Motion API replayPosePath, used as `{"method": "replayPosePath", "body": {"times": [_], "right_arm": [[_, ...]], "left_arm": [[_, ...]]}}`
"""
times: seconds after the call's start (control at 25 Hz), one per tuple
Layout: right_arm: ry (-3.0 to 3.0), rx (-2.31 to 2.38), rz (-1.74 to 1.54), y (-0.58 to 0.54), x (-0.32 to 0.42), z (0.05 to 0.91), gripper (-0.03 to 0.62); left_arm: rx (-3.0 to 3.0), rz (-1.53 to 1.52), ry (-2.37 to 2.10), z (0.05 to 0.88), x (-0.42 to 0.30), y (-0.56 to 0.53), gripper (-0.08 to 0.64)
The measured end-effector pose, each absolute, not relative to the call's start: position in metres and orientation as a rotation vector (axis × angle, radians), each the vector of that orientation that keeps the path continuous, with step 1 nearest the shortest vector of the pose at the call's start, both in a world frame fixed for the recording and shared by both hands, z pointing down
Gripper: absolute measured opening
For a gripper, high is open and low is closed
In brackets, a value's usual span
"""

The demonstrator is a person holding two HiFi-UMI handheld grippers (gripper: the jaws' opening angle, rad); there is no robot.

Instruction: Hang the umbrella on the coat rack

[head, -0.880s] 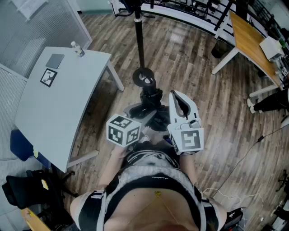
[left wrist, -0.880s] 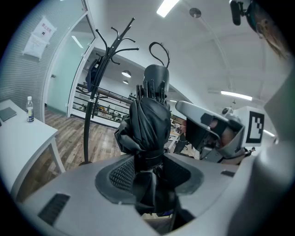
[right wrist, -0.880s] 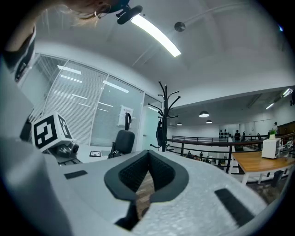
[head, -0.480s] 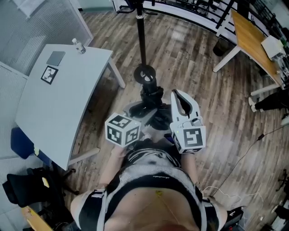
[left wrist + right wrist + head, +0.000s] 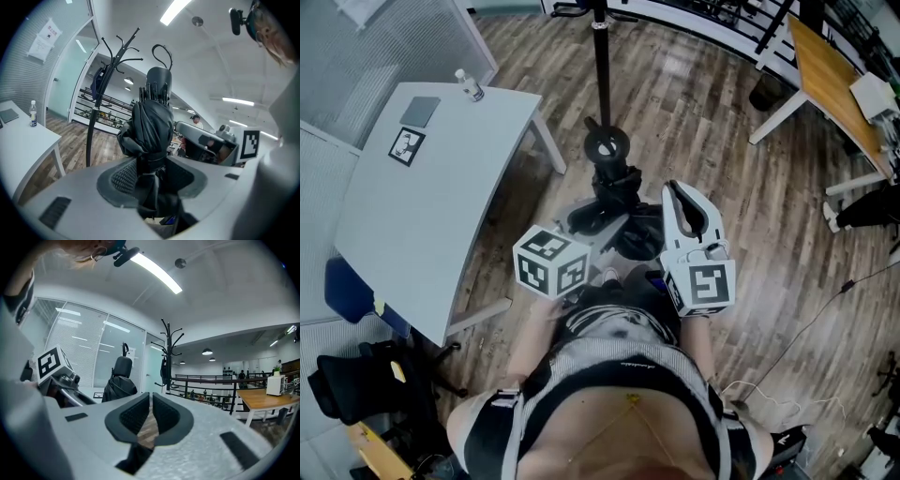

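A folded black umbrella (image 5: 151,126) stands upright between the jaws of my left gripper (image 5: 152,174), whose pads press on its lower part. Its thin strap loop (image 5: 162,50) sticks up from the top. In the head view the umbrella (image 5: 616,192) lies just this side of the coat rack's round base (image 5: 607,146). The black coat rack (image 5: 114,58) rises ahead and to the left of it, with a dark blue item (image 5: 97,80) hanging from it. My right gripper (image 5: 151,414) is shut on nothing, beside the umbrella (image 5: 119,383) and to its right.
A white table (image 5: 422,197) with a small bottle (image 5: 470,86) stands at the left. A wooden table (image 5: 830,84) is at the far right, a black chair (image 5: 356,398) at the lower left. A cable (image 5: 811,328) lies on the wood floor.
The head view has shifted a little, so the rack base sits slightly higher in the picture. Both grippers and the umbrella keep the same pose relative to each other.
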State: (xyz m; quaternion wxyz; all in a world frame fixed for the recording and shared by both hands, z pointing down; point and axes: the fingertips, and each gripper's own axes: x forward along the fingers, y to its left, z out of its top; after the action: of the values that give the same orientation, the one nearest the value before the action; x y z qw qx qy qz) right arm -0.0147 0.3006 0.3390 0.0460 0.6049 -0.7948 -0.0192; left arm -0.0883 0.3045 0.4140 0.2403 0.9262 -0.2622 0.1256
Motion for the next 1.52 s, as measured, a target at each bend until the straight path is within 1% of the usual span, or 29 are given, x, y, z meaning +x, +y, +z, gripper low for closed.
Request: {"method": "replayPosePath", "body": {"times": [0.36,0.76,1.16,1.52], "right_arm": [[-2.416,1.845,-0.047,0.294,-0.032,0.339,0.046],[-2.444,1.817,-0.054,0.268,-0.044,0.331,0.052],[-2.459,1.806,-0.056,0.235,-0.043,0.331,0.054],[-2.469,1.807,-0.03,0.192,-0.027,0.33,0.055]], "left_arm": [[2.542,0.3,-0.722,0.407,-0.112,0.294,0.179],[2.534,0.274,-0.753,0.401,-0.124,0.268,0.179],[2.531,0.262,-0.763,0.4,-0.125,0.238,0.179],[2.518,0.234,-0.778,0.394,-0.114,0.196,0.178]]}}
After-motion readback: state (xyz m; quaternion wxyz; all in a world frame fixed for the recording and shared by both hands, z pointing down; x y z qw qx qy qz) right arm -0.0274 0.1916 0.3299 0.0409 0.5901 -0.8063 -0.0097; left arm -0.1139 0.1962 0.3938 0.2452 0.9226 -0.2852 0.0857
